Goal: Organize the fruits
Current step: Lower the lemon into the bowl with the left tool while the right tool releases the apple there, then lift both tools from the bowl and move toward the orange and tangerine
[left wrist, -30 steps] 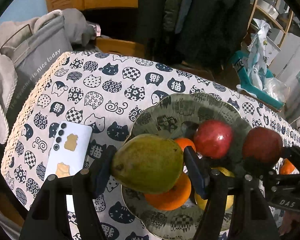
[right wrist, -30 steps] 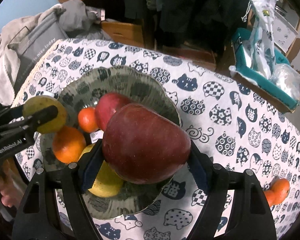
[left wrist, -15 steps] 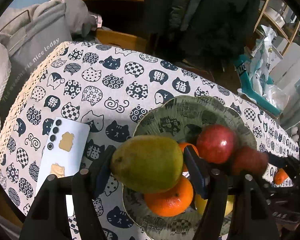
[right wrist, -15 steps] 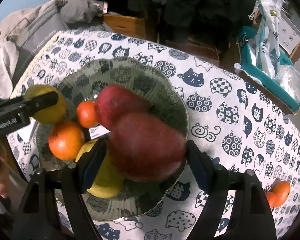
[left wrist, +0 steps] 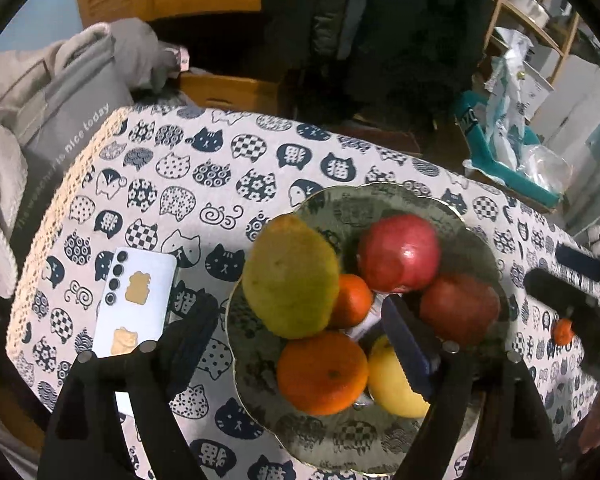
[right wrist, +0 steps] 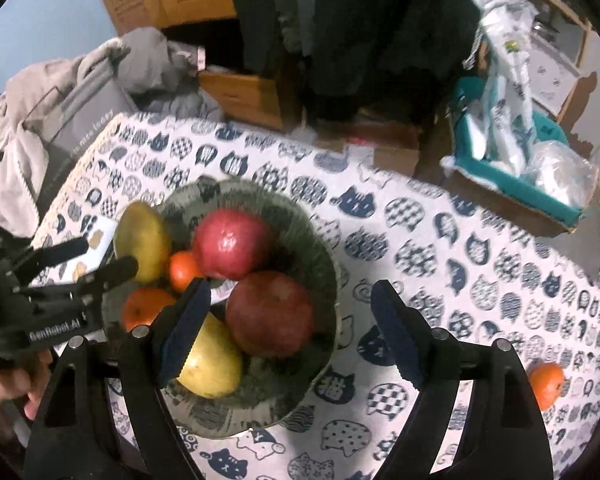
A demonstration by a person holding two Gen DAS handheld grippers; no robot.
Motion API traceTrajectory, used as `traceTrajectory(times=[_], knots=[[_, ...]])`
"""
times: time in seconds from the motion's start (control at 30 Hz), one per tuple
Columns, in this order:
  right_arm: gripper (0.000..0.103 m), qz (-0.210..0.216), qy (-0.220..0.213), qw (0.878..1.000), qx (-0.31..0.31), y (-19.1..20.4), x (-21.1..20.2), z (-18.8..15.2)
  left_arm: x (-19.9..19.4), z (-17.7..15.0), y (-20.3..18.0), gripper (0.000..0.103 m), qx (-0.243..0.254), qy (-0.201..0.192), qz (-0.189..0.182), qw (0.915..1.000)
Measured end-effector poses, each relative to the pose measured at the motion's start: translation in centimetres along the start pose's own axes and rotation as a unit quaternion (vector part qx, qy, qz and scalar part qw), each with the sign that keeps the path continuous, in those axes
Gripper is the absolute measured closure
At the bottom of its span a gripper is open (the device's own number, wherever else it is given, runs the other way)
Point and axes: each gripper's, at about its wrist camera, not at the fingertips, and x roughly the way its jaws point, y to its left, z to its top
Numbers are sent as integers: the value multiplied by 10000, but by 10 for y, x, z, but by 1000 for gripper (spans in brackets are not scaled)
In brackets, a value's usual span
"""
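Note:
A dark patterned plate (left wrist: pixel 384 200) (right wrist: pixel 260 196) on the cat-print cloth holds a green-yellow mango (left wrist: pixel 290 276) (right wrist: pixel 142 236), a red apple (left wrist: pixel 398 252) (right wrist: pixel 232 242), a darker red apple (left wrist: pixel 460 306) (right wrist: pixel 270 314), a large orange (left wrist: pixel 322 372) (right wrist: pixel 144 310), a small tangerine (left wrist: pixel 352 300) (right wrist: pixel 182 270) and a yellow fruit (left wrist: pixel 392 380) (right wrist: pixel 210 364). My left gripper (left wrist: pixel 300 332) is open and empty above the plate's near side. My right gripper (right wrist: pixel 286 324) is open and empty above the darker apple. One tangerine (right wrist: pixel 546 384) (left wrist: pixel 562 331) lies on the cloth to the right.
A white phone (left wrist: pixel 134 304) lies left of the plate. A grey bag (left wrist: pixel 60 120) sits past the table's left edge. A teal box with plastic bags (right wrist: pixel 512 152) stands beyond the far right edge. A wooden cabinet and hanging coats are behind the table.
Both grippers opened and drew back. The mango left the left gripper and the darker apple left the right gripper; both now rest on the plate.

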Motion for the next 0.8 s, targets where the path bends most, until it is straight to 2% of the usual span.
traceTrajectory(times=[0.3, 0.73, 0.8], knots=[[20, -396, -569, 9975, -113, -6, -51, 5, -46, 0, -24, 16, 273, -459, -67, 9985], [20, -573, -1282, 9899, -187, -16, -127, -2, -112, -4, -51, 14, 411, -1101, -206, 9929], [20, -588, -1365, 9887, -194, -18, -137, -5, -121, -5, -58, 9, 486, -1185, -236, 9915]])
